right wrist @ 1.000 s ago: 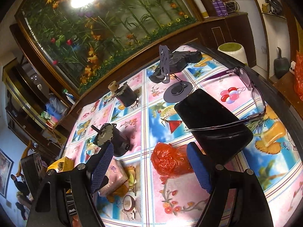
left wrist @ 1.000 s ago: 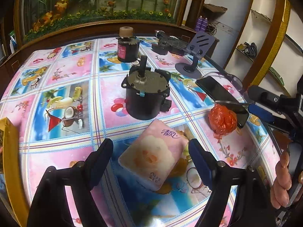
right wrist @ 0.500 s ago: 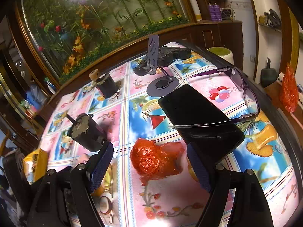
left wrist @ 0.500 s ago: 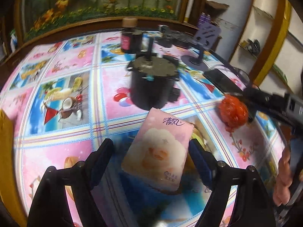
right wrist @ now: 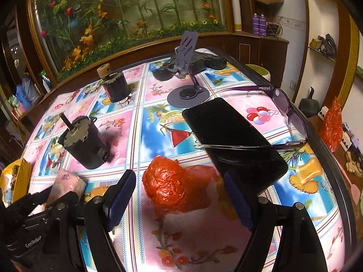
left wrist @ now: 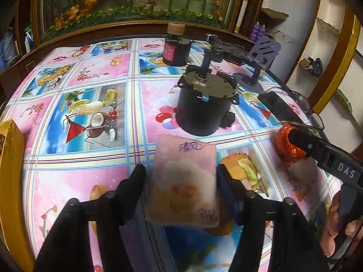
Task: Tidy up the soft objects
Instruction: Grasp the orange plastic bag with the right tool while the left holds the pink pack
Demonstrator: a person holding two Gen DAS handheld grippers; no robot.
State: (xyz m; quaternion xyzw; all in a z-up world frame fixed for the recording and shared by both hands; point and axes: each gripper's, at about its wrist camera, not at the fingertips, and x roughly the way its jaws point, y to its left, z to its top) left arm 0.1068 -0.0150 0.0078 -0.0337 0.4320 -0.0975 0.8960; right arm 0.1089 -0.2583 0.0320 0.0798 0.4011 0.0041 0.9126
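Observation:
A pink tissue pack (left wrist: 183, 176) lies flat on the fruit-print tablecloth, lengthwise between the fingers of my left gripper (left wrist: 181, 179). The jaws are closing. The right pad is at the pack's edge, and a thin gap shows at the left pad. A crumpled orange-red plastic bag (right wrist: 168, 185) sits between the wide-open fingers of my right gripper (right wrist: 180, 195), which touch nothing. The left wrist view shows the bag (left wrist: 283, 145) at the right, partly behind a right gripper finger (left wrist: 301, 140). In the right wrist view the tissue pack (right wrist: 65, 181) shows at the lower left.
A black motor (left wrist: 202, 106) stands just beyond the tissue pack, with a second motor (left wrist: 175, 49) farther back. A black phone (right wrist: 231, 140) with purple sunglasses (right wrist: 285, 108) lies right of the bag. A phone stand (right wrist: 188, 93) is behind it. A yellow bag (left wrist: 9, 149) sits at the left edge.
The left gripper came down over the tissue pack and its fingers narrowed around it. The right gripper rolled and moved over the orange-red bag, which now lies between its fingers.

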